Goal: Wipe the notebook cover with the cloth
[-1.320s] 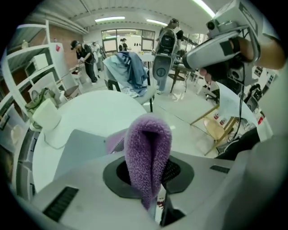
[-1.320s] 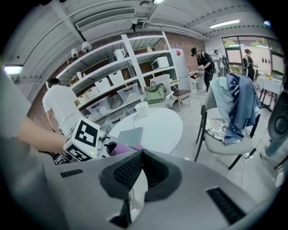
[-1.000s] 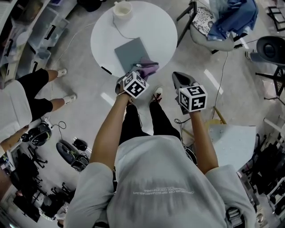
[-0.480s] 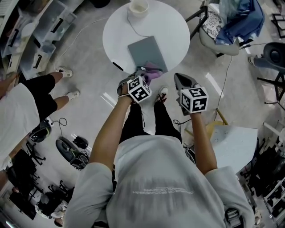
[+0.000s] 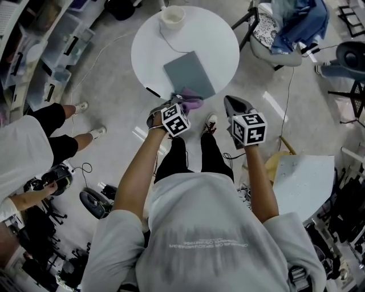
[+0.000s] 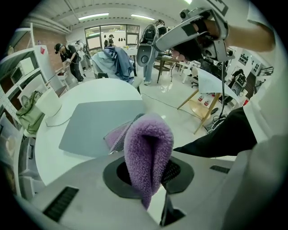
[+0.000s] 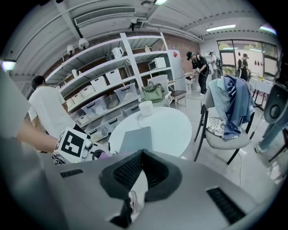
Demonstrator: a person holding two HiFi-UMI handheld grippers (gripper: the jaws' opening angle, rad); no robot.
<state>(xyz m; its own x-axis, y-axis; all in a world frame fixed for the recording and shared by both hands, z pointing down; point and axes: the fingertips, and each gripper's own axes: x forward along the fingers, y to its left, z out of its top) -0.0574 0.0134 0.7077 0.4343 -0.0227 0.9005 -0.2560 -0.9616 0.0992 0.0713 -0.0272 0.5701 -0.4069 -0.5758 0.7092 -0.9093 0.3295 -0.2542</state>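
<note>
A grey notebook [image 5: 189, 73] lies flat on the round white table [image 5: 222, 45]. My left gripper [image 5: 182, 100] is shut on a fluffy purple cloth [image 5: 192, 101] at the notebook's near edge. In the left gripper view the cloth [image 6: 148, 139] stands folded between the jaws of that gripper [image 6: 148, 173], just short of the notebook [image 6: 96, 123]. My right gripper [image 5: 229, 101] hangs off the table's near right side, over the floor. Its jaws [image 7: 141, 152] meet at the tips with nothing between them. The notebook [image 7: 135, 139] lies beyond them.
A white cup [image 5: 173, 17] with a cord stands at the table's far edge, and a black pen [image 5: 152, 92] lies near the left rim. A chair [image 5: 272, 40] draped with blue clothes stands to the right. Another person [image 5: 34, 148] stands at the left, near shelves [image 7: 108, 90].
The cloth in my left gripper has shifted slightly left along the notebook's near edge. The right gripper has kept its place. The person at the left has moved.
</note>
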